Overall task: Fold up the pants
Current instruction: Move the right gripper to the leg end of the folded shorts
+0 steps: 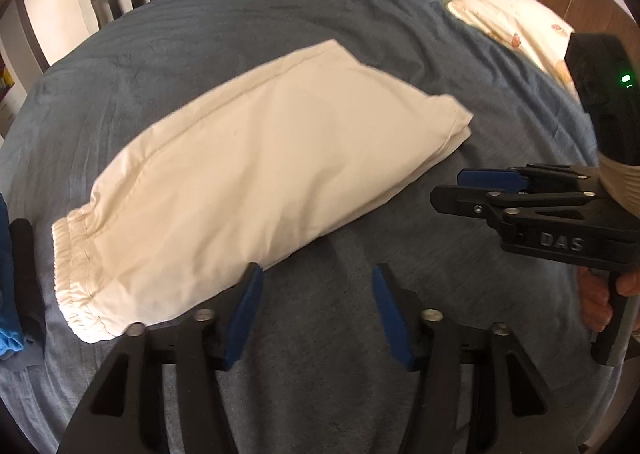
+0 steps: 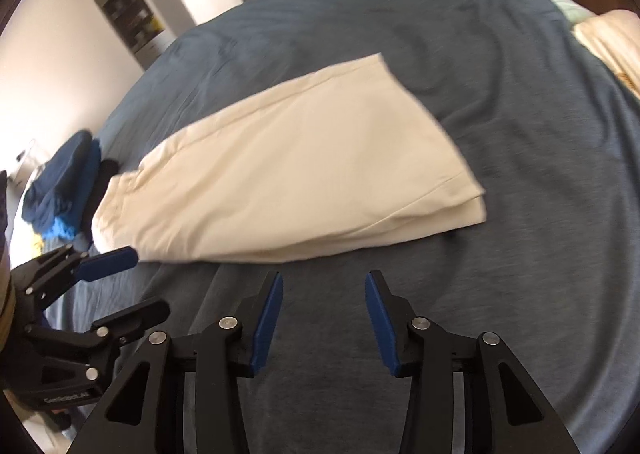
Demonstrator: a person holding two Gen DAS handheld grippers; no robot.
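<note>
Cream pants (image 1: 256,174) folded lengthwise on grey-blue bedspread (image 1: 320,334); both grippers empty.
Left gripper (image 1: 318,278) jaws apart, nothing between, just beside pants' near edge by waistband; right gripper (image 2: 324,286) likewise released, near hem end; dark clothes pile (image 2: 64,190) beyond waistband.

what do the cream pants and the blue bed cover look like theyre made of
Cream pants: probably light woven cotton, matte; crisp fold edges, fine creases, gathered elastic waistband. Blue bed cover: seemingly soft brushed or heathered fabric, matte; faint streaky texture, gentle rumples. Neither fibre can be confirmed by sight.
</note>
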